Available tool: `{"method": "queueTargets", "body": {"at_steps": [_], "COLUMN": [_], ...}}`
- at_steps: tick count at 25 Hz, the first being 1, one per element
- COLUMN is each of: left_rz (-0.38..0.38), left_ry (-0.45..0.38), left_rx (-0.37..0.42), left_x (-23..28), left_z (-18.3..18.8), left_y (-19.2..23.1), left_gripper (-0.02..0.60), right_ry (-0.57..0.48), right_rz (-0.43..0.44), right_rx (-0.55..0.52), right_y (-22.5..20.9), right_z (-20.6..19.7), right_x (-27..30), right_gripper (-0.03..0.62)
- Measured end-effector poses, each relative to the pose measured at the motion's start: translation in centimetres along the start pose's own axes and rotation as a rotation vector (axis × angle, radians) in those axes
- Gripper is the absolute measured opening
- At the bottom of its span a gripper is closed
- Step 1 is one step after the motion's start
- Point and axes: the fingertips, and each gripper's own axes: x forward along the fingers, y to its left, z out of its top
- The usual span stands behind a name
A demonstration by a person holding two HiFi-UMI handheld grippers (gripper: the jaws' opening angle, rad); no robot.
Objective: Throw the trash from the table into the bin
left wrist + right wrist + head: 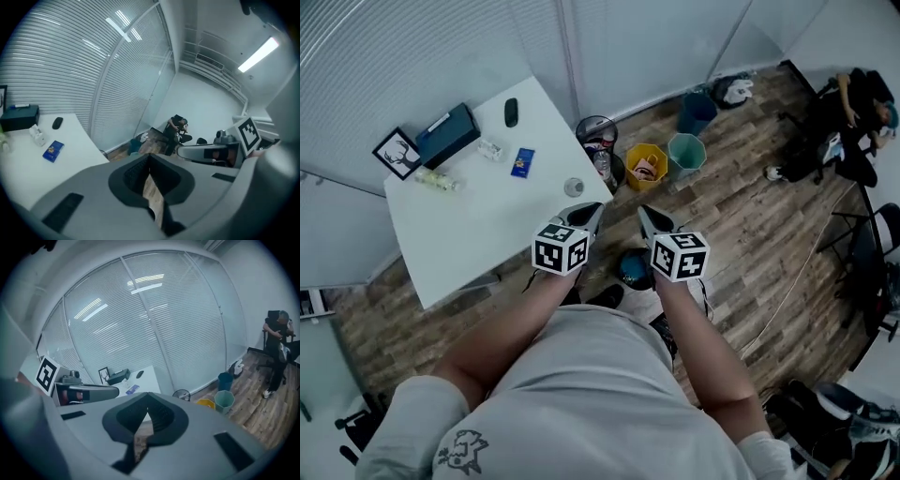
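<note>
A blue packet point(522, 161) and a crumpled clear wrapper point(490, 149) lay on the white table point(469, 234), near a dark tissue box point(447, 134). A black mesh bin point(596, 119) stood at the table's corner, with a yellow bin point(630, 157) beside it on the wood floor point(750, 225). The left gripper point(592, 210) and right gripper point(644, 215) hovered off the table's edge, jaws together and empty.

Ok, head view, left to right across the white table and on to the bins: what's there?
black-framed picture, dark teal box, small blue packet, black wire mesh bin, yellow plastic bin, pale green plastic bin
</note>
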Motion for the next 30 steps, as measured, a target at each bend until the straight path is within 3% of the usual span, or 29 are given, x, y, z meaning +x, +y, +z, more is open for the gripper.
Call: {"method": "queueTargets", "body": {"at_steps": [10,30], "left_rz": [0.201,0.333], "left_ry": [-0.095,-0.21], "left_rx": [-0.115,-0.191], "left_x": [-9.2,-24.5], "left_z": [-0.2,-0.9], "left_y": [11.4,25.0], "left_gripper": [0.006,0.006], "right_ry": [0.087,0.148], "right_rz": [0.207,0.358], "right_rx": [-0.116,-0.273], "right_y": [12.2,31.4], "right_z": [0.5,-0.6], "right_x": [9.8,19.4], "right_gripper": [0.006,0.006]}}
